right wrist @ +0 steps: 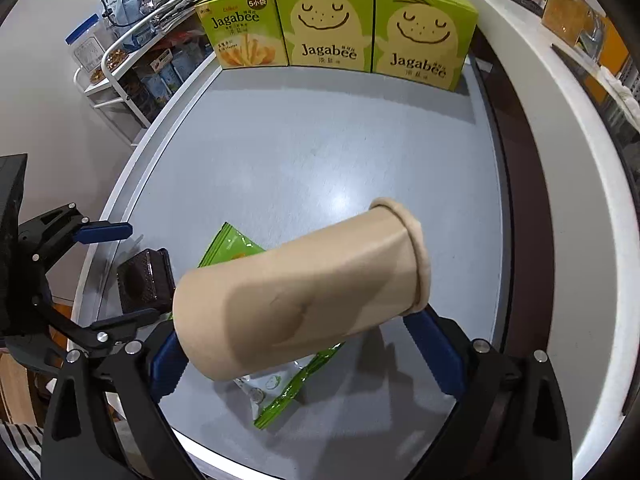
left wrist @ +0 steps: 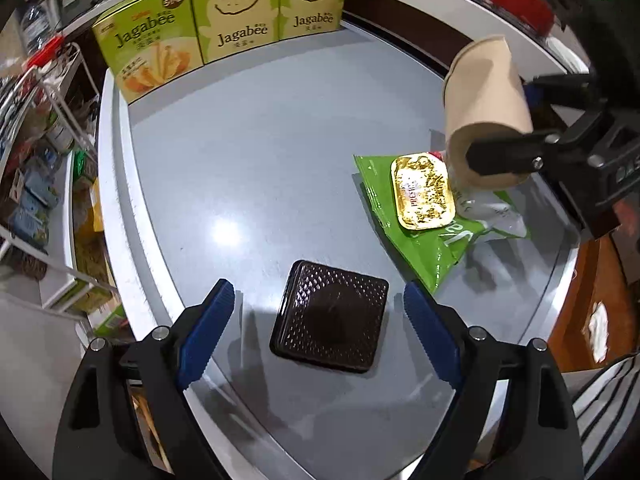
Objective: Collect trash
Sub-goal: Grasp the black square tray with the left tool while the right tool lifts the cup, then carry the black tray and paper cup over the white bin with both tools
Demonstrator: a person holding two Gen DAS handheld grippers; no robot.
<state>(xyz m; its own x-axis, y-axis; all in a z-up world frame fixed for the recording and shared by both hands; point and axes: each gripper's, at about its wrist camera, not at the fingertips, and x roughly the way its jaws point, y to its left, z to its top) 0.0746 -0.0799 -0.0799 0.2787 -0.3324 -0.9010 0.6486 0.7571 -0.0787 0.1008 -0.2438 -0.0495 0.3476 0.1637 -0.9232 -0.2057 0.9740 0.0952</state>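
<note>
The right gripper [right wrist: 304,350] clamps a tan paper cup [right wrist: 304,296] lengthwise, base and rim against its pads, above the green wrapper [left wrist: 416,240]. The left gripper [left wrist: 320,320] stands open astride the dark tray [left wrist: 332,316] near the tabletop's [left wrist: 260,152] front edge. A gold "PRESTIGE" tray [left wrist: 424,192] lies on the wrapper. "Jagabee" boxes [left wrist: 236,20] line the far edge.

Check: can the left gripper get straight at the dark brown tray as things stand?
Probably yes. The left gripper is open, its fingers standing either side of the dark brown tray, which lies alone on the table with nothing over it.
</note>
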